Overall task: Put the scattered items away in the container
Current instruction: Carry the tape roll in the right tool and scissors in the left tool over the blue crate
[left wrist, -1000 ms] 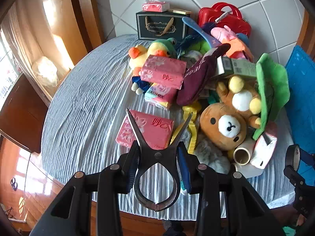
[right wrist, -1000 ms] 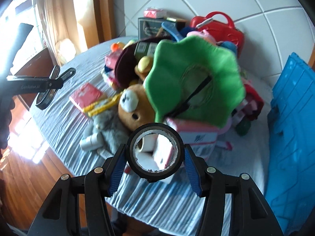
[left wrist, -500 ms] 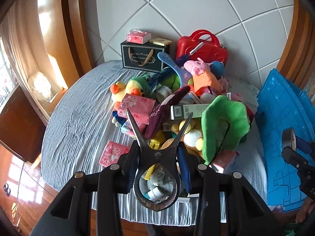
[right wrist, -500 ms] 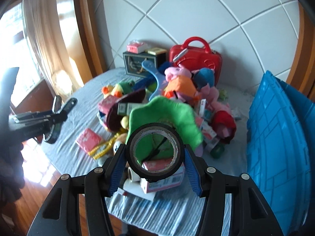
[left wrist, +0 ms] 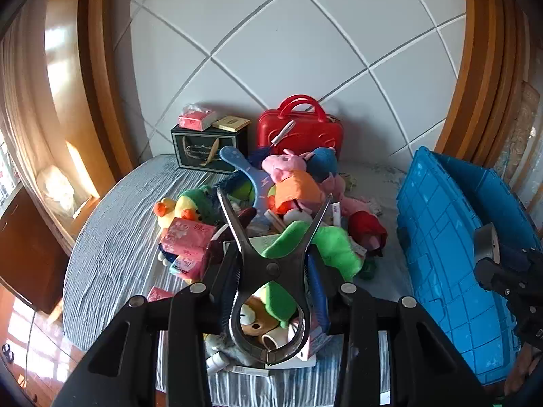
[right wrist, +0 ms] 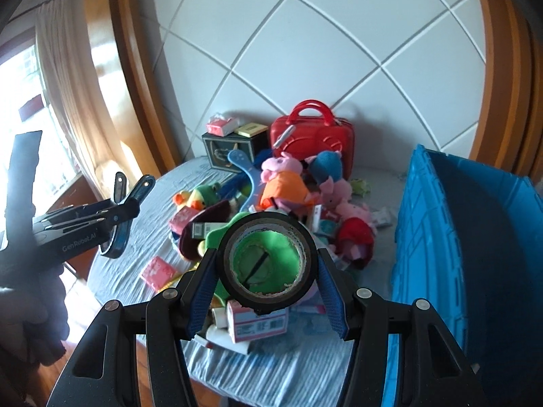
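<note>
My left gripper (left wrist: 273, 285) is shut on a large black spring clamp (left wrist: 253, 247), held in the air above the near side of the toy pile (left wrist: 292, 200). My right gripper (right wrist: 267, 268) is shut on a black tape roll (right wrist: 224, 257), also held above the pile (right wrist: 288, 190). The blue crate (left wrist: 441, 237) stands at the right of the table, its inside dark in the right wrist view (right wrist: 482, 224). The left gripper with the clamp (right wrist: 118, 210) shows at the left there. The tape roll (left wrist: 487, 246) shows at the right edge in the left wrist view.
A red case (left wrist: 300, 132) and a dark gift box (left wrist: 207, 146) with tissue packs stand against the tiled back wall. Plush toys, pink tissue packs (left wrist: 188, 237) and small boxes lie heaped on the grey cloth (left wrist: 112, 244). A curtained window (right wrist: 61, 108) is on the left.
Both grippers have risen and drawn back from the pile, each still holding its item. The pile looks smaller and lower, and more wall and blue crate show.
</note>
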A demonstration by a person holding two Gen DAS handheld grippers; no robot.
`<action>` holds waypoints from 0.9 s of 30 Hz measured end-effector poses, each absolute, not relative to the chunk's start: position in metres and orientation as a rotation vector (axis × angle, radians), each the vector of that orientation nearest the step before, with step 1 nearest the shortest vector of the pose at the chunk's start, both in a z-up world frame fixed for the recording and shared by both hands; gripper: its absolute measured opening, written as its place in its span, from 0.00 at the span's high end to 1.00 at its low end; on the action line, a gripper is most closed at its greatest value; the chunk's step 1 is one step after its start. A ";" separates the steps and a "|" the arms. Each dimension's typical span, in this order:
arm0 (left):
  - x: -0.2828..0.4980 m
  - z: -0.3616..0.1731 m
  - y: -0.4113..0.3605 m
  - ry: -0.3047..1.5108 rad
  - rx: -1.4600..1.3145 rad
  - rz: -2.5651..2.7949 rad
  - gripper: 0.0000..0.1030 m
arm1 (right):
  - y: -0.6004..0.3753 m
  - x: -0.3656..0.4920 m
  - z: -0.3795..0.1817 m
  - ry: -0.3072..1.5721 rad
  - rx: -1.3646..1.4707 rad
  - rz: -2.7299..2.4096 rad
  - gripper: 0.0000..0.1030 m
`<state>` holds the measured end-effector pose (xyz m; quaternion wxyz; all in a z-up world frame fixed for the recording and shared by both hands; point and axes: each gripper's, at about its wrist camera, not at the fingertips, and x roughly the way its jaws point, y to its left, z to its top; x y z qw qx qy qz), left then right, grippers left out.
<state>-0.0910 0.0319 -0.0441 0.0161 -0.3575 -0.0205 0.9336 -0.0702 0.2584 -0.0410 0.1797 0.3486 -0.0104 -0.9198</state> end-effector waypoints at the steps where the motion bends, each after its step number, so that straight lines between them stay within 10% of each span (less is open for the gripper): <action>1: -0.092 -0.040 0.042 -0.053 -1.096 2.896 0.64 | 0.265 -0.070 -0.038 -0.041 0.979 -2.611 0.46; 27: -0.134 0.010 0.318 0.201 -0.864 2.520 0.64 | 0.485 -0.045 -0.004 -0.296 0.944 -3.000 0.46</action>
